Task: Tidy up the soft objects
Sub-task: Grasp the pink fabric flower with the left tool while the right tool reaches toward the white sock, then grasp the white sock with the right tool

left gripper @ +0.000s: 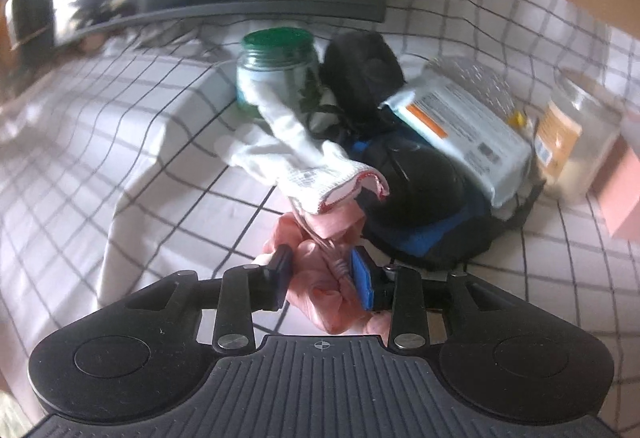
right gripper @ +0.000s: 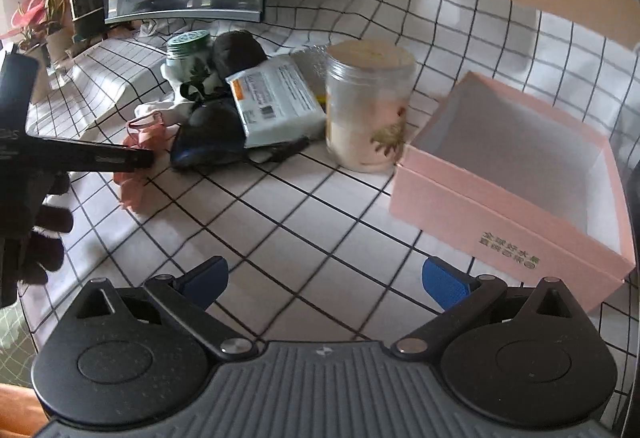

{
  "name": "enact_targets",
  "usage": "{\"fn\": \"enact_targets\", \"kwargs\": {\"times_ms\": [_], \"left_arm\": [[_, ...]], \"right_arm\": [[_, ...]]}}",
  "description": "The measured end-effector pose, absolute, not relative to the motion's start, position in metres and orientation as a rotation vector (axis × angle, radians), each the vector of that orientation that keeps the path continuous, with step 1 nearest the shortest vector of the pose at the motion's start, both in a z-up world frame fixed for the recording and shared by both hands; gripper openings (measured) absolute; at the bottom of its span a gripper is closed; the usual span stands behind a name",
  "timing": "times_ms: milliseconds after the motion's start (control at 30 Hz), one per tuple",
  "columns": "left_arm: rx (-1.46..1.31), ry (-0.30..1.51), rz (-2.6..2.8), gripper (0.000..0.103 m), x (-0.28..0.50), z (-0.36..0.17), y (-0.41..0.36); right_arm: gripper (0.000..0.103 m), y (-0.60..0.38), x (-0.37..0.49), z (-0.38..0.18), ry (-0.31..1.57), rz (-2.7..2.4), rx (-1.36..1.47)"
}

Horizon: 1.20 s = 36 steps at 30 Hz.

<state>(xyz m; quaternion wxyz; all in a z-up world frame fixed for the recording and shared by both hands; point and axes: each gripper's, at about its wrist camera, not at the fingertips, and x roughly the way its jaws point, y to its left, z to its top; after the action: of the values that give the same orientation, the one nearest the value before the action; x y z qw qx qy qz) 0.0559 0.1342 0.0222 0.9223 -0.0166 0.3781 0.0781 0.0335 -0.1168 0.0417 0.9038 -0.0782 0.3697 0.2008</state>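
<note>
Here, my left gripper (left gripper: 322,284) pinches the limp pink cloth (left gripper: 320,278) mid-bunch. It looks light and floppy. My right gripper (right gripper: 326,288) hangs open, empty.

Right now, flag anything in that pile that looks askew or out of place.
The wipes pack lies tilted on top of the dark blue pouch instead of flat on the cloth. A white sock drapes from the green-lidded jar over the pink fabric that the left gripper holds.
</note>
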Motion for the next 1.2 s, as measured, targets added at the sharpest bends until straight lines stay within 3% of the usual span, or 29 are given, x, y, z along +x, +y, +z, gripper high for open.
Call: {"fn": "enact_targets", "kwargs": {"times_ms": [133,167,367,667,1000,1100,1200], "left_arm": [[0.017,0.779,0.119,0.035,0.060,0.022,0.138],[0.030,0.780,0.117,0.029,0.062,0.022,0.139],[-0.046,0.764,0.055,0.017,0.058,0.024,0.163],[-0.197,0.693,0.092,0.015,0.031,0.052,0.240],[-0.215,0.618,0.061,0.016,0.041,0.084,0.306],[-0.222,0.626,0.024,0.016,0.049,0.086,0.315],[-0.235,0.631,-0.011,0.016,0.058,0.087,0.323]], "right_arm": [[0.103,-0.106,0.031,0.050,0.744,0.401,-0.168],[0.103,-0.103,0.031,0.054,0.734,0.397,-0.172],[0.103,-0.082,0.031,0.076,0.670,0.376,-0.203],[0.103,-0.028,0.054,0.091,0.632,0.389,-0.261],[0.103,0.101,0.101,0.079,0.645,0.532,-0.279],[0.092,0.128,0.118,0.064,0.717,0.538,-0.269],[0.070,0.136,0.124,0.049,0.813,0.540,-0.254]]}}
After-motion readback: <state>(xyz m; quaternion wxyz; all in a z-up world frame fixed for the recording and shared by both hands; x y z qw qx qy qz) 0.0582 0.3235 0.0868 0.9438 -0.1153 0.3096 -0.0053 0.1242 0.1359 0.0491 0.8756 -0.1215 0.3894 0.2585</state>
